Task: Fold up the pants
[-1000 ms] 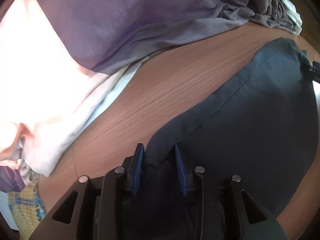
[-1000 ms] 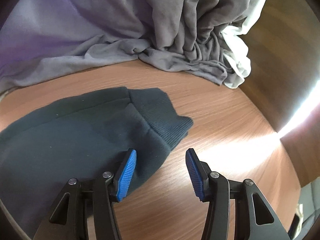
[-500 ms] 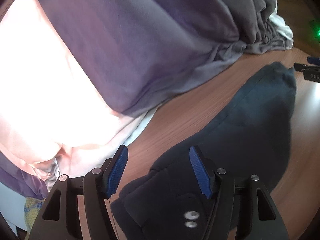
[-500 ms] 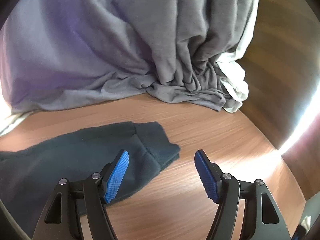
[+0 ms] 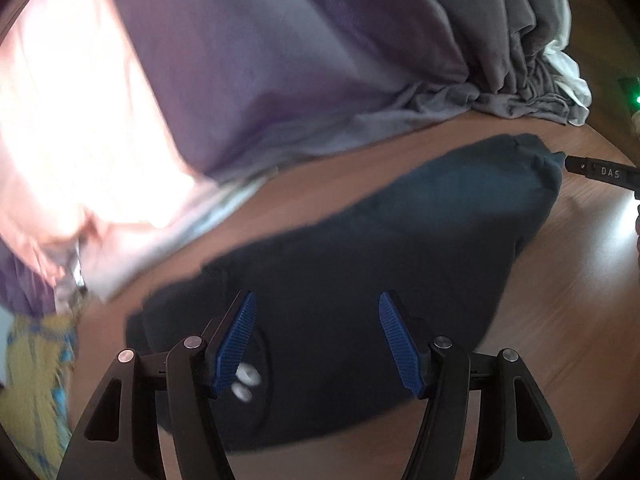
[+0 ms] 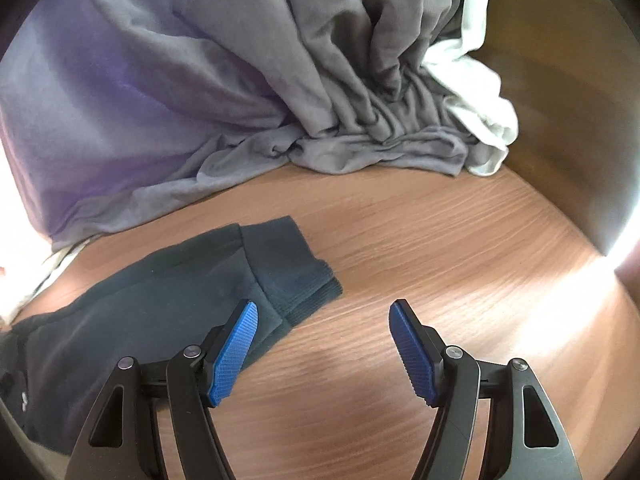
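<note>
- On the wooden table (image 6: 420, 240), dark pants (image 5: 400, 240) lie flat, ribbed cuff (image 6: 296, 276) toward the grey cloth heap (image 6: 320, 80) at the far edge.
- Left gripper (image 5: 316, 340) hovers over them, fingers wide, holding nothing.
- Right gripper (image 6: 322, 348) beside the cuff, likewise spread and empty.

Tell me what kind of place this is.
Probably a home laundry-folding spot: dark pants lie on a wooden table, with a heap of grey and purple clothes behind.
</note>
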`<state>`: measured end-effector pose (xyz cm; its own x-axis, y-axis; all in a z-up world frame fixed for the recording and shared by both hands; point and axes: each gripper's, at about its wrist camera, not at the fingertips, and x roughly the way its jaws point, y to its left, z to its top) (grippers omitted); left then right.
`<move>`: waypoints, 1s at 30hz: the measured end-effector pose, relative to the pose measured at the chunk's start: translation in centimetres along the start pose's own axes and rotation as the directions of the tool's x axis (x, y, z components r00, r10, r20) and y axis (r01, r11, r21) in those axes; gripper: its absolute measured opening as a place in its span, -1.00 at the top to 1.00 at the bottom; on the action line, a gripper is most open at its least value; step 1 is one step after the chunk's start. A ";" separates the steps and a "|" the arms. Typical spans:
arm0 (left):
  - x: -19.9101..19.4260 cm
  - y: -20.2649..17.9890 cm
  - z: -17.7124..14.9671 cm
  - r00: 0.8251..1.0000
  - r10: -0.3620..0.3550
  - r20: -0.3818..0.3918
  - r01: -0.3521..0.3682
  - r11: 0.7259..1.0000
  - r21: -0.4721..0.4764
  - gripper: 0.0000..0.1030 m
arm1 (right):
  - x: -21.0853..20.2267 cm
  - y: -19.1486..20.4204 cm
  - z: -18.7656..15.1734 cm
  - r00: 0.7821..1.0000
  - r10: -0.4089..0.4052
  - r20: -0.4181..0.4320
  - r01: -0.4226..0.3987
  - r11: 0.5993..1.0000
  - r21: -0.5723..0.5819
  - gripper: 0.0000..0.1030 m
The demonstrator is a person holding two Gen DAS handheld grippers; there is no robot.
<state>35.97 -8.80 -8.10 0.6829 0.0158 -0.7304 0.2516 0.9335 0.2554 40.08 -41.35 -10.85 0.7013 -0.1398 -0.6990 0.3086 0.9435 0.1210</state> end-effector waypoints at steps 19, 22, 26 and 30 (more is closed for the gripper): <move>0.0 -3.1 -1.8 0.997 0.070 -0.040 -0.073 0.992 -0.100 -0.23 | 2.7 -2.7 0.4 0.994 0.107 -0.014 -0.106 0.993 0.050 -0.33; 0.2 -2.9 -1.4 0.996 0.086 -0.028 -0.088 0.992 -0.093 -0.23 | 3.0 -2.5 0.5 0.994 0.111 -0.006 -0.110 0.991 0.076 -0.33; 0.9 -2.5 -1.1 0.995 0.096 -0.029 -0.098 0.991 -0.092 -0.23 | 4.3 -1.9 0.6 0.990 0.139 -0.029 -0.135 0.985 0.103 -0.33; 1.8 -2.2 -0.7 0.995 0.097 -0.027 -0.100 0.990 -0.099 -0.23 | 5.0 -1.5 0.7 0.988 0.148 -0.034 -0.143 0.982 0.126 -0.25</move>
<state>36.13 -10.61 -10.45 0.6853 0.1163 -0.7189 0.1135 0.9581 0.2631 43.57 -43.67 -14.03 0.7173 0.0119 -0.6967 0.2838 0.9081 0.3078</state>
